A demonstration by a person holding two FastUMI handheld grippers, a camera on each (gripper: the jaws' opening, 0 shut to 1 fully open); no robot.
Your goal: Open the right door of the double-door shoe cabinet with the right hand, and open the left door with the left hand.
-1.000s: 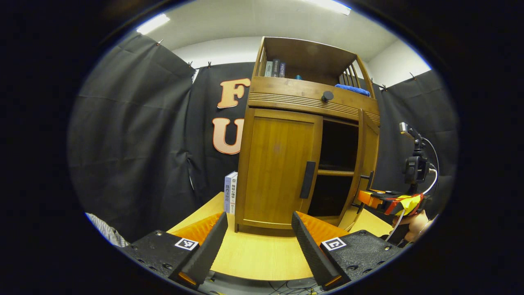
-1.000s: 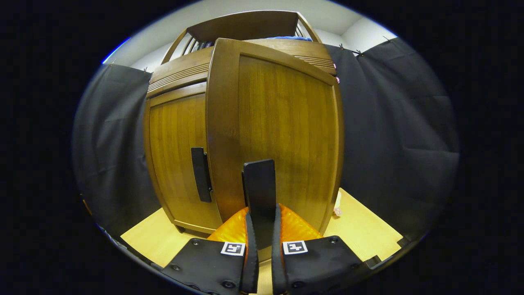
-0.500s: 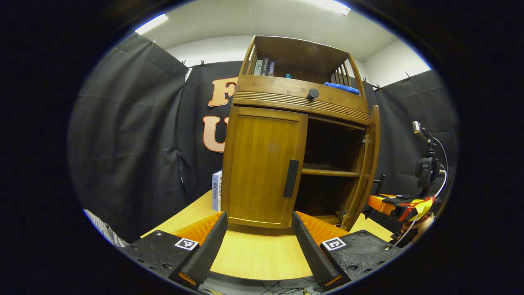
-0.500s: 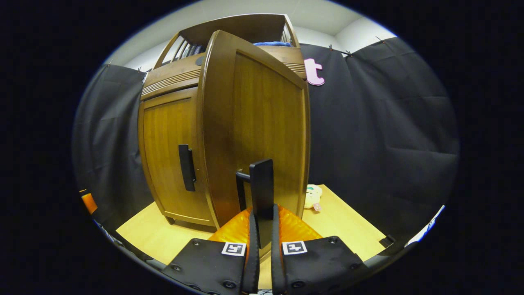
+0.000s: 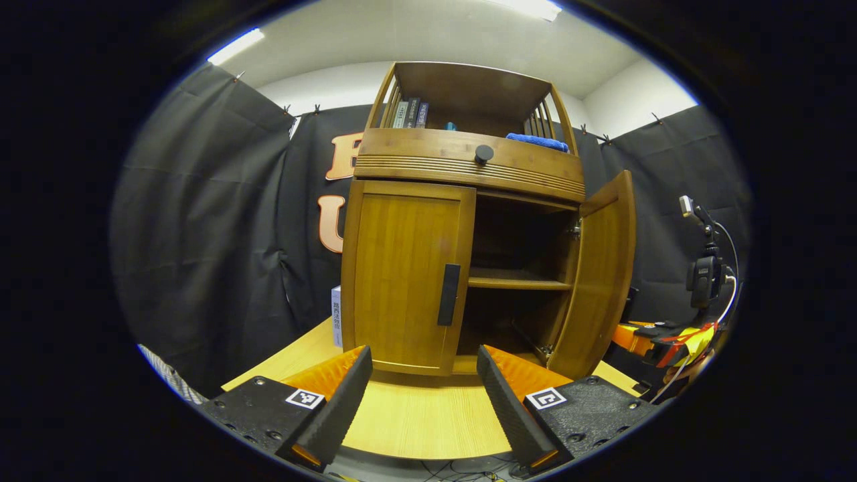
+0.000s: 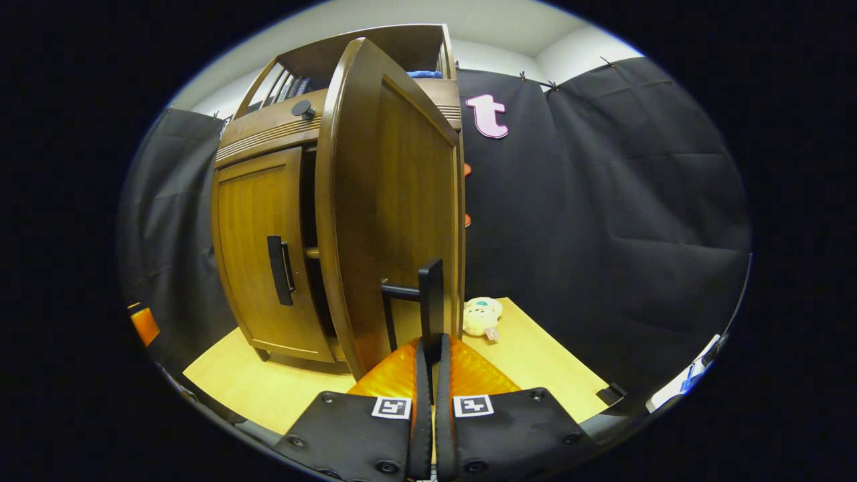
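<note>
Gripping right door's handle (image 6: 430, 301), right gripper (image 6: 430, 402) clenched; left gripper (image 5: 423, 402) spread before shut left door (image 5: 405, 278).

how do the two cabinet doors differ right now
The right door is swung wide open, baring the inner shelf; the left door sits shut, flush with the cabinet front. The right gripper is shut on the right door's handle; the left door's handle is untouched, with the left gripper open and short of it. Both doors are brown wood with dark vertical bar handles.
</note>
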